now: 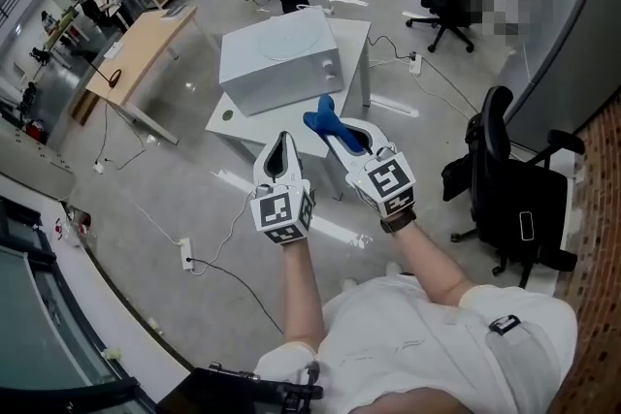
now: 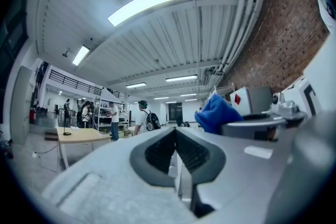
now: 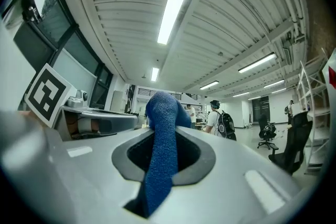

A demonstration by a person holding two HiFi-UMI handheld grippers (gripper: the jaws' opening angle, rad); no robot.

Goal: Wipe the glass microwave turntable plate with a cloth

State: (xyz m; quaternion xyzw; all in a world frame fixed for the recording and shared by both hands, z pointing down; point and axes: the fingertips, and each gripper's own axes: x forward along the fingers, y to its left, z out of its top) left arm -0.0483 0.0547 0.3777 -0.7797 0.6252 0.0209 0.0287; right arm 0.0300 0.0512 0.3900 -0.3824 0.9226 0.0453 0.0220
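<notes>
Right gripper [image 1: 333, 125]: clamped on blue cloth [image 1: 319, 114].
Left gripper [image 1: 283, 141]: jaws together, empty.
Microwave [image 1: 281, 63]: upper centre of frame, well apart; right gripper seemingly nearer.
Turntable plate: not made out.

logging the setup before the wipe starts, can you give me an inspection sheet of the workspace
surface: white table, bare beside the microwave.
job's things: blue cloth in the right gripper; glass plate not clearly seen, only a faint round outline on the microwave's top.
clutter: nothing seen on the table.
grippers: left gripper jaws together, empty; right gripper shut on the cloth; both held in the air, short of the table.
cables: floor cables run to a power strip.
surroundings: black office chair, wooden desk, people by the far shelves.
</notes>
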